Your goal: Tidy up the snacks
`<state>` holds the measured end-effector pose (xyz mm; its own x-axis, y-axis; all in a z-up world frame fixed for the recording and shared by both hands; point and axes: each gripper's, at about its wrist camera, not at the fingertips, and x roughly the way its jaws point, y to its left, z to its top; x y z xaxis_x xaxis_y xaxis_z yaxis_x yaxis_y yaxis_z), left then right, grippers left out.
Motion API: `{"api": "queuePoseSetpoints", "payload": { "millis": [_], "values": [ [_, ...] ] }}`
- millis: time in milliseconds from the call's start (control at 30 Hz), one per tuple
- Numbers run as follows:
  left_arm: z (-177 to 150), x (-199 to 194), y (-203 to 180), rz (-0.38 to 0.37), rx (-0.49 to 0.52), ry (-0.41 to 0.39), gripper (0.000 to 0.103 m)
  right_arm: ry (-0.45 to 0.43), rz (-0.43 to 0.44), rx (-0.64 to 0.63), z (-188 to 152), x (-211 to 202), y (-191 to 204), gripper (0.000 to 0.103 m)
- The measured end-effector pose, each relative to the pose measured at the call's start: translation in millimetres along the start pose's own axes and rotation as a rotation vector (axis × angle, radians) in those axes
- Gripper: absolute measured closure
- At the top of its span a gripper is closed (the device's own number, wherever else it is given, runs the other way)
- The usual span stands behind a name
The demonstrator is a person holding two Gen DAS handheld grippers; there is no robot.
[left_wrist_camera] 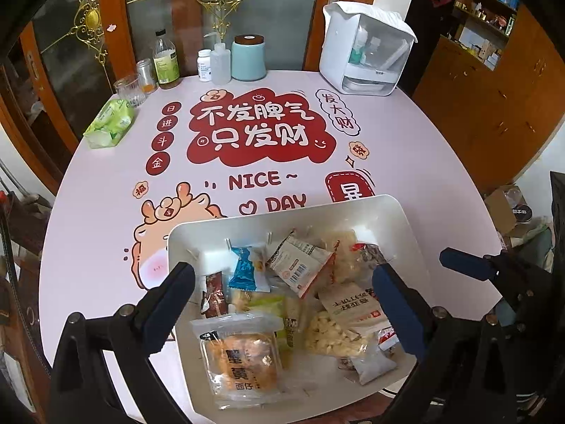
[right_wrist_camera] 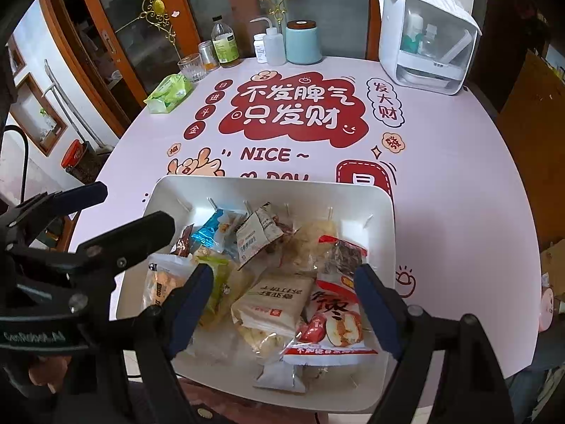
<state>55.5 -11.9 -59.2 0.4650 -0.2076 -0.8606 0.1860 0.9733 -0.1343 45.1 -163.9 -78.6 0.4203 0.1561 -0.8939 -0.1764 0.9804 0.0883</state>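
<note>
A white tray (left_wrist_camera: 353, 208) near the table's front edge holds several snack packets. Among them are a clear packet with an orange cake (left_wrist_camera: 240, 357), a blue packet (left_wrist_camera: 243, 272) and a beige packet (right_wrist_camera: 275, 300). A red date packet (right_wrist_camera: 332, 321) lies at the tray's right. My left gripper (left_wrist_camera: 284, 275) hangs open over the tray's left half, with nothing pressed between its pads. My right gripper (right_wrist_camera: 284, 272) stands open above the beige and red packets, its fingers either side of them and apart from them. The left gripper (right_wrist_camera: 129, 205) also shows at the left of the right wrist view.
At the table's far edge stand a green tissue pack (left_wrist_camera: 109, 123), a glass (left_wrist_camera: 129, 88), bottles (left_wrist_camera: 166, 60), a light blue canister (left_wrist_camera: 248, 57) and a white appliance (left_wrist_camera: 367, 49). The pink printed tablecloth (left_wrist_camera: 106, 212) covers a round table.
</note>
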Motion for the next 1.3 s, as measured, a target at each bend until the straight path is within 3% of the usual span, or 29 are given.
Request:
{"api": "queuePoseSetpoints", "payload": {
  "millis": [367,700,833,1067,1300],
  "values": [
    [-3.3,-12.9,0.8,0.065,0.003,-0.038,0.003,0.003,0.008,0.05,-1.3,-1.5,-5.5,0.021],
    [10.2,-49.7,4.7,0.132,-0.04,-0.129,0.003,-0.116,-0.008,0.084,12.3,-35.8,1.2,0.021],
    [10.3,-61.5,4.4,0.159,-0.058,-0.15,0.003,-0.18,-0.07,0.077,13.4,-49.3,5.8,0.021],
    [1.6,-76.2,3.3,0.226,-0.077,-0.201,0.003,-0.178,-0.076,0.093,12.9,-52.9,7.1,0.021],
    [-2.8,-67.2,13.1,0.25,-0.093,-0.157,0.003,-0.175,-0.071,0.118,12.2,-52.8,5.7,0.021]
  ]
}}
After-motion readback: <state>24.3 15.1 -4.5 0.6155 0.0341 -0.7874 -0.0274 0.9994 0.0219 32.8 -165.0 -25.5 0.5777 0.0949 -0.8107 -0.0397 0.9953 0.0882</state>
